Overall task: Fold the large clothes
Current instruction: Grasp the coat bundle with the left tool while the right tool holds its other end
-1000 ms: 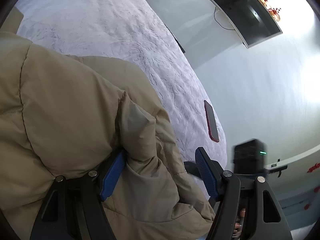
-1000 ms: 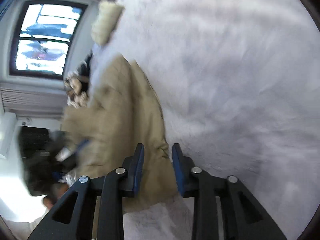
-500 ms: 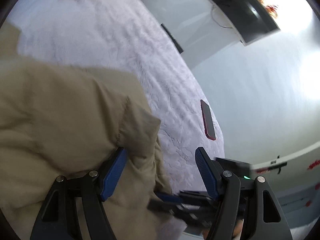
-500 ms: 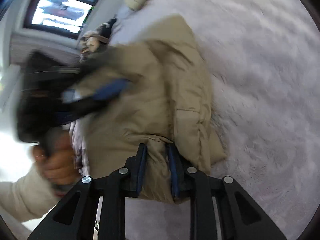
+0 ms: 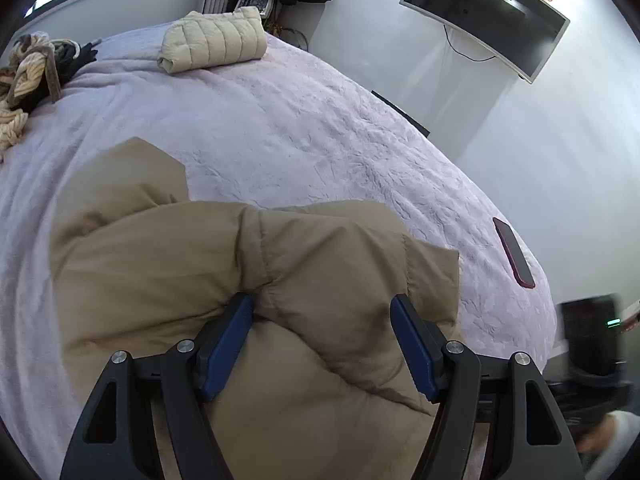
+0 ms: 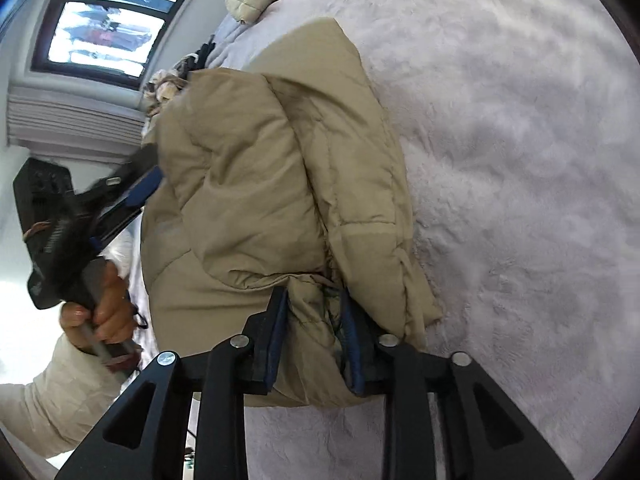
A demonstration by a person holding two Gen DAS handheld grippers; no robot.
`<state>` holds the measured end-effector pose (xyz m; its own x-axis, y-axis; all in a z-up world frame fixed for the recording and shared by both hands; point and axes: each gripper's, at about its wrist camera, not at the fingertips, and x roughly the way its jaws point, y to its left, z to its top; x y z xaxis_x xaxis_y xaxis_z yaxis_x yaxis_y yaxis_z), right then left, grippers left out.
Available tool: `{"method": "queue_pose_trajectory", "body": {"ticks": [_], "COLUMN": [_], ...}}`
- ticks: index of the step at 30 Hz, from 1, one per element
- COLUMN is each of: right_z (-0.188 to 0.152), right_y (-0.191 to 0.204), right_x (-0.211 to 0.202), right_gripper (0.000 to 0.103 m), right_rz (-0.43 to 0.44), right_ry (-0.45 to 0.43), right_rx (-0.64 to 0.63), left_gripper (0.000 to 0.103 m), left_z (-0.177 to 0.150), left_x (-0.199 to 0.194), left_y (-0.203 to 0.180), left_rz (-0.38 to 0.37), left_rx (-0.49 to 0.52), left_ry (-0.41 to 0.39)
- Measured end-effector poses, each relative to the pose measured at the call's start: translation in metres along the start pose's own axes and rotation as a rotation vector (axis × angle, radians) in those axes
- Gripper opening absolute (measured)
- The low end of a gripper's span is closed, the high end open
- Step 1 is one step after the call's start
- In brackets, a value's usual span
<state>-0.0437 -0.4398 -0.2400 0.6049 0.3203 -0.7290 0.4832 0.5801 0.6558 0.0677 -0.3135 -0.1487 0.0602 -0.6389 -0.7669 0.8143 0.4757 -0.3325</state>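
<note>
A tan puffer jacket [image 5: 180,264] lies bunched on the lilac bed [image 5: 300,132]. My left gripper [image 5: 320,320] stands wide, straddling a thick fold of the jacket's near edge; the fabric fills the gap without being visibly squeezed. In the right wrist view the jacket [image 6: 248,160] is folded over on itself. My right gripper [image 6: 314,304] has a bunched hem between its blue pads, which touch the cloth while the jaws are opening. The left gripper [image 6: 150,172] shows at the jacket's far left side, held by a person's hand [image 6: 104,304].
A folded cream puffer [image 5: 212,40] lies at the bed's far end, beside a heap of scarves [image 5: 28,72]. A red phone [image 5: 514,252] rests near the bed's right edge. A television [image 5: 484,12] hangs on the wall; a black box [image 5: 588,332] stands on the floor.
The right gripper came from bare bedding to the jacket's near hem and closed round it, then widened a little. The left view tilted up, and the jacket fold now fills the left jaws.
</note>
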Motion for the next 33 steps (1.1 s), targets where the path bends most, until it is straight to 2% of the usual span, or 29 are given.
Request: {"method": "queue_pose_trajectory", "body": {"ticks": [1,2,3,4,6,8,12,19,24,27,29,30,33], "right_z": [-0.002,-0.001,0.006,0.011,0.029,0.047,0.075,0.095,0.097,0.096,0.095,0.095,0.095], "right_y": [0.008,0.017,0.028,0.033,0.045,0.047,0.038,0.018,-0.008,-0.019,-0.023,-0.024,-0.026], "right_x": [-0.012,-0.024,-0.034,-0.039,-0.045,-0.038,-0.015,0.028,0.069,0.081,0.084,0.084,0.087], "right_gripper": [0.048,0.068,0.081,0.101,0.103,0.103,0.103,0.103,0.103,0.103,0.103,0.103,0.103], "right_rz": [-0.033,-0.075,-0.103,-0.12,-0.152,-0.154,-0.107,-0.08,0.048,0.112,0.137,0.146,0.164], "right_ry": [-0.01,-0.026,-0.051,-0.064,-0.078,-0.046,0.032,0.127,0.233,0.249,0.251,0.252,0.262], "right_rx": [-0.015,-0.039,-0.07,-0.084,-0.117,-0.111,-0.076,-0.032,0.018,0.035,0.031,0.026,0.018], "left_gripper": [0.071,0.071,0.071,0.071,0.071,0.071,0.071,0.071,0.071,0.071,0.095,0.103,0.103], "left_z": [0.0,0.001,0.002,0.003,0.003,0.004,0.003,0.003,0.008,0.005,0.001,-0.005,-0.022], "left_x": [0.002,0.003,0.004,0.005,0.007,0.007,0.009,0.009,-0.017,-0.047,-0.061,-0.072,-0.082], "left_y": [0.0,0.002,0.003,0.004,0.004,0.006,0.005,0.009,0.019,0.039,0.056,0.072,0.109], "left_rz": [-0.002,-0.007,-0.008,-0.006,-0.006,-0.004,0.001,-0.011,-0.025,-0.011,0.008,0.011,-0.017], "left_rx": [-0.007,-0.015,-0.022,-0.024,-0.028,-0.033,-0.033,-0.046,-0.083,-0.106,-0.145,-0.186,-0.283], "left_ry": [0.0,0.001,0.003,0.008,0.015,0.017,0.018,0.018,-0.004,-0.022,-0.021,-0.037,-0.03]}}
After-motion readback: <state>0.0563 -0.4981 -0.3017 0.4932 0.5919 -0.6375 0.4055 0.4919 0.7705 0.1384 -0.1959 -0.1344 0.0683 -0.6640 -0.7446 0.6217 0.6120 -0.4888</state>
